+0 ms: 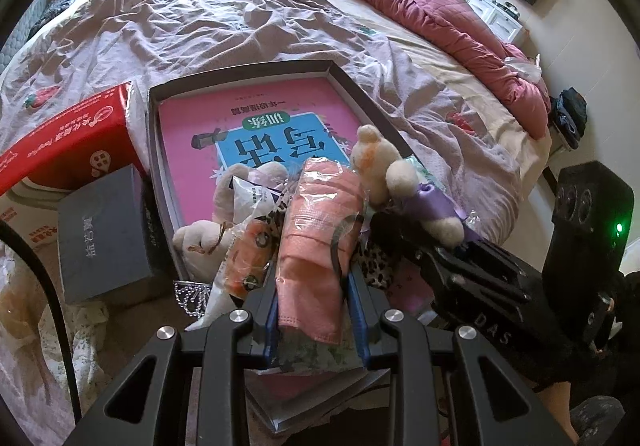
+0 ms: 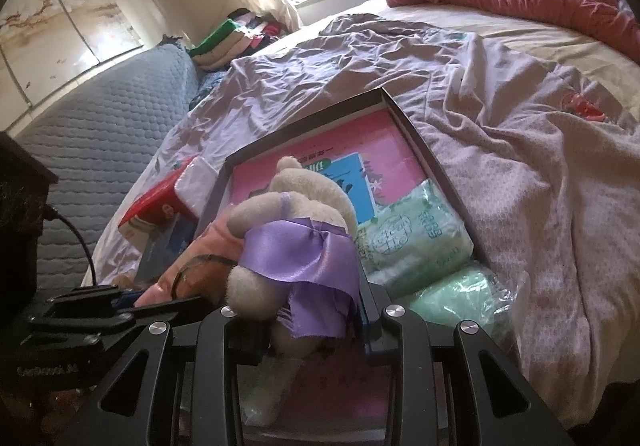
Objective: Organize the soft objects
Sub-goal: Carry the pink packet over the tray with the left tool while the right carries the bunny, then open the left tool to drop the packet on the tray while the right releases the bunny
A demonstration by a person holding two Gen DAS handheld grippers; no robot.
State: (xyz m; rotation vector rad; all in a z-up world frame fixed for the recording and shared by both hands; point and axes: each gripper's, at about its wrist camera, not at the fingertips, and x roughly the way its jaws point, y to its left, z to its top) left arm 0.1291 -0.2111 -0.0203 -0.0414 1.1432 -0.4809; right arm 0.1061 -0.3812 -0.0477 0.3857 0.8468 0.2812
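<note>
Both grippers clamped on soft items over the tray on the bed.

Left gripper (image 1: pixel 316 310): narrowly open, pads pressing one salmon-pink cloth pack (image 1: pixel 316 230) in clear wrap. Right gripper (image 2: pixel 304 326): narrowly open, gripping one cream plush bear (image 2: pixel 308 206) with a purple satin ribbon. Both items sit above the dark tray (image 1: pixel 360 98), which holds one pink book (image 1: pixel 256 118) and two green tissue packs (image 2: pixel 412 238).
</note>
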